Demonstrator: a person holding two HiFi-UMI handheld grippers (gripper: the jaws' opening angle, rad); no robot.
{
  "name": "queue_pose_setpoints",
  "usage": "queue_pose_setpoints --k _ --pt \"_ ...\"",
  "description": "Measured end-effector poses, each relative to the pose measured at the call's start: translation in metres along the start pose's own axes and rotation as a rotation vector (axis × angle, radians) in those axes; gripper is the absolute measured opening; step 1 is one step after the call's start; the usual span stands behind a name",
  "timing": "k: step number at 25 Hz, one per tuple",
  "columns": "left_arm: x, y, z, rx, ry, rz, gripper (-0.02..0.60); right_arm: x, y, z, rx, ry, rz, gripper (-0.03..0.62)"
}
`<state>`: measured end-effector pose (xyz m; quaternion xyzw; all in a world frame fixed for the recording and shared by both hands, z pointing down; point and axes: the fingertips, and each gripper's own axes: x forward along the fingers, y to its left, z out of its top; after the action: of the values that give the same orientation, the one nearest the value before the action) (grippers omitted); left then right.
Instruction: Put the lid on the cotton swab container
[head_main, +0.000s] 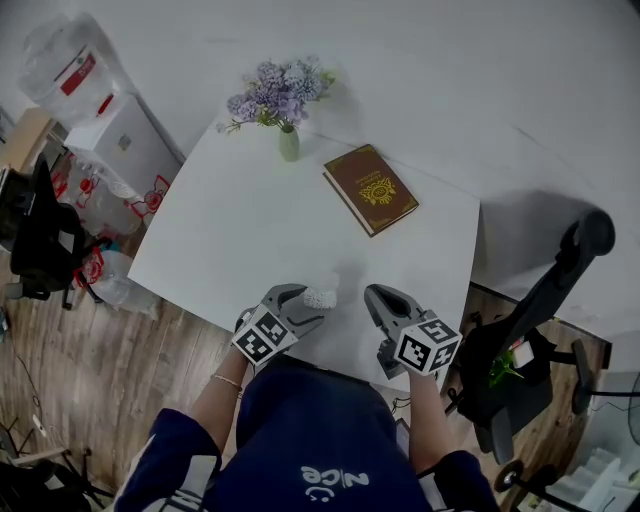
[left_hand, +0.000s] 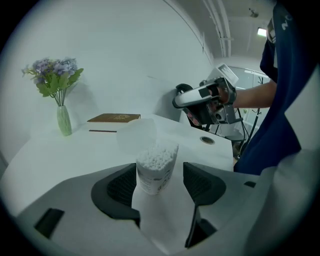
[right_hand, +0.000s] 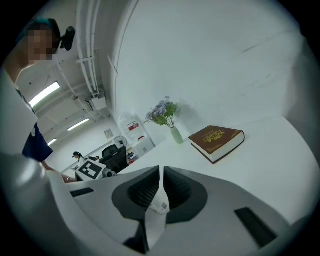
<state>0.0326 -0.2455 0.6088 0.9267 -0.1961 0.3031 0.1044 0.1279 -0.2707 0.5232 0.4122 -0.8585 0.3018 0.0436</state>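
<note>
Flanking the clear plastic cotton swab container (left_hand: 156, 167), the left gripper (left_hand: 159, 182) stands jaws apart; the right gripper (right_hand: 160, 192) clamps a thin white labelled piece (right_hand: 159, 204). A brown hardcover book (head_main: 370, 188) and green flower vase (head_main: 289, 143) sit well clear.

On a plain white table (head_main: 230, 240) are listed a brown book (head_main: 370, 188) with gold emblem and border, and lilac-purple flowers (head_main: 275, 92) in a pale green vase (head_main: 289, 145). The cotton swab container (left_hand: 152, 181) is clear with dark print, filled with white swabs (left_hand: 156, 157), and its lid (left_hand: 135, 134) is translucent whitish. The 2 grippers, left gripper (left_hand: 159, 181) and right gripper (right_hand: 160, 190), are finished grey with black ribbed pads (left_hand: 122, 186) and black-and-white square markers (head_main: 262, 337), and a thin white slip (right_hand: 161, 204) with dark bars is pinched in the latter.
</note>
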Motion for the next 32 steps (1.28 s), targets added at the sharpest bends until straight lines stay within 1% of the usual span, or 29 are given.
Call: queue_pose_setpoints --k 2,4,5,7,11,12,14,17,19,21,23,27,32 --pt "0.005 0.003 -0.003 0.009 0.015 -0.006 0.302 0.008 -0.003 0.004 0.003 0.016 0.002 0.055" --pt "0.007 0.006 -0.004 0.006 0.011 -0.005 0.302 0.016 -0.005 0.008 -0.021 0.045 0.003 0.055" --pt "0.009 0.008 -0.004 0.008 0.005 -0.002 0.279 0.021 -0.006 0.009 -0.032 0.06 0.002 0.055" --pt "0.01 0.009 -0.004 0.01 -0.008 -0.001 0.276 0.028 -0.008 0.009 -0.028 0.087 0.011 0.055" --pt "0.009 0.008 -0.005 0.005 -0.005 -0.026 0.27 0.043 -0.002 0.008 0.077 0.123 0.112 0.055" --pt "0.009 0.009 -0.006 0.01 -0.002 -0.03 0.268 0.047 -0.002 0.007 0.098 0.132 0.125 0.055" --pt "0.01 0.009 -0.007 0.012 -0.004 -0.037 0.265 0.055 -0.008 0.007 0.116 0.155 0.118 0.055" --pt "0.011 0.01 -0.009 -0.008 -0.012 -0.048 0.264 0.069 -0.016 0.007 0.137 0.206 0.11 0.055" --pt "0.011 0.011 -0.011 -0.009 0.003 -0.051 0.264 0.08 -0.014 0.004 0.17 0.255 0.144 0.055" --pt "0.012 0.011 -0.012 0.015 0.012 -0.05 0.259 0.089 -0.01 -0.001 0.215 0.309 0.187 0.055" --pt "0.013 0.01 -0.014 0.023 0.008 -0.053 0.258 0.096 -0.008 -0.003 0.248 0.34 0.204 0.055" --pt "0.013 0.011 -0.016 0.01 0.005 -0.056 0.256 0.104 -0.004 -0.004 0.253 0.369 0.204 0.055" --pt "0.014 0.012 -0.016 0.008 0.009 -0.057 0.254 0.105 0.011 -0.012 0.242 0.401 0.255 0.055"
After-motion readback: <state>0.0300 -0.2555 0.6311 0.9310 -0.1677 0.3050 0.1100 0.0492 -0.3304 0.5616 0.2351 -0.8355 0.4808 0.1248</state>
